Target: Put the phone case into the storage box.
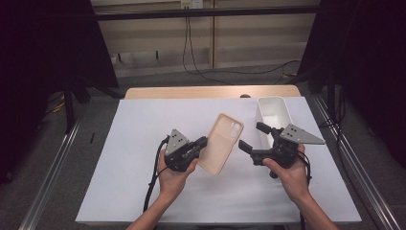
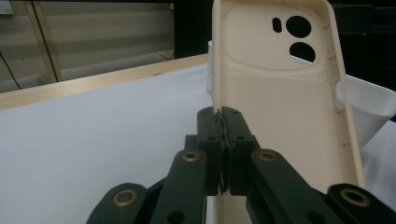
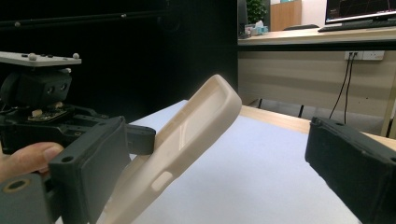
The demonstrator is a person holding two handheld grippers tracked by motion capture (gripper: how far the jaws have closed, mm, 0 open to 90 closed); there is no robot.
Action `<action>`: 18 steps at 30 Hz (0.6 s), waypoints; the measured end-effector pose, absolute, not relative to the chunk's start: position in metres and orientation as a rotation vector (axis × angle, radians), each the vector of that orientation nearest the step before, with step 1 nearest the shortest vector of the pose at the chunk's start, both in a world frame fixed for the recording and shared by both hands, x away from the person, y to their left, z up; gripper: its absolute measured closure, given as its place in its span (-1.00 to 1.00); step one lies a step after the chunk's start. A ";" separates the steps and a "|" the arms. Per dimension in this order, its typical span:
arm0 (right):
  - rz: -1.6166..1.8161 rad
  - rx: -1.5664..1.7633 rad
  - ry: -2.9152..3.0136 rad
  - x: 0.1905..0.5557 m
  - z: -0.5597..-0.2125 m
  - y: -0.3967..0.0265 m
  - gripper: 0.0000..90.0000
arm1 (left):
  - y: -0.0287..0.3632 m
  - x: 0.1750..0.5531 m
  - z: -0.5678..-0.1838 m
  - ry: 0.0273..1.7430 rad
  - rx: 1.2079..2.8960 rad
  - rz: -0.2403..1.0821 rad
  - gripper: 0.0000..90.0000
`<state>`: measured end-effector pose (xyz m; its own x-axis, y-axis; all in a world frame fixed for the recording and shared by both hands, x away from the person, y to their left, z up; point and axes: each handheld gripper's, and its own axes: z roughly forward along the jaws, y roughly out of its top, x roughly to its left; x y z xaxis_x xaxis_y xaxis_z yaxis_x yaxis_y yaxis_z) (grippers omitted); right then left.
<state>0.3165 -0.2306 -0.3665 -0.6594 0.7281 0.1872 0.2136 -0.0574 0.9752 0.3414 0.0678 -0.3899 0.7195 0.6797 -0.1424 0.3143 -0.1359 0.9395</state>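
Cream-coloured and rubbery-looking, the phone case is the thing being worked on. It is off the table, pinched by one long edge in the left gripper, and it tilts up and away from the person with its camera cut-outs at the far end. In the left gripper view the two black jaws stand pressed together on the thin side wall of the case, hollow inner face toward the camera, so the hold looks narrow and firm — the pads meet on the rim and nowhere else.

The right gripper sits just to the right of the case, apart from it, with its jaws spread wide and nothing between them. In the right gripper view the case crosses the gap between that gripper's own two jaws without touching either, the left gripper clamped on it farther off.

Beyond the right gripper stands a white bin, near the far right corner of the white sheet that covers the table; what it holds cannot be told from here.

Judging from this, the pick-up is done and the case is secured in one hand. What seems left is the second step — a handover to the open right gripper, or a placement into the bin; neither has begun.
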 end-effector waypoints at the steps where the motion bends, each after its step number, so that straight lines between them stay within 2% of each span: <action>1: 1.770 1.006 1.825 0.317 -0.367 -0.230 -0.86 | 0.068 0.341 -0.390 0.794 1.733 0.382 0.95; 18: 1.777 1.096 1.822 0.316 -0.382 -0.226 -0.77 | 0.064 0.339 -0.390 0.776 1.731 0.386 0.95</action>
<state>0.3156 -0.2264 -0.3823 -0.6300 0.7347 0.2517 0.2703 -0.0965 0.9579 0.3387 0.0643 -0.3895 0.7279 0.6728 -0.1324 0.3004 -0.1393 0.9436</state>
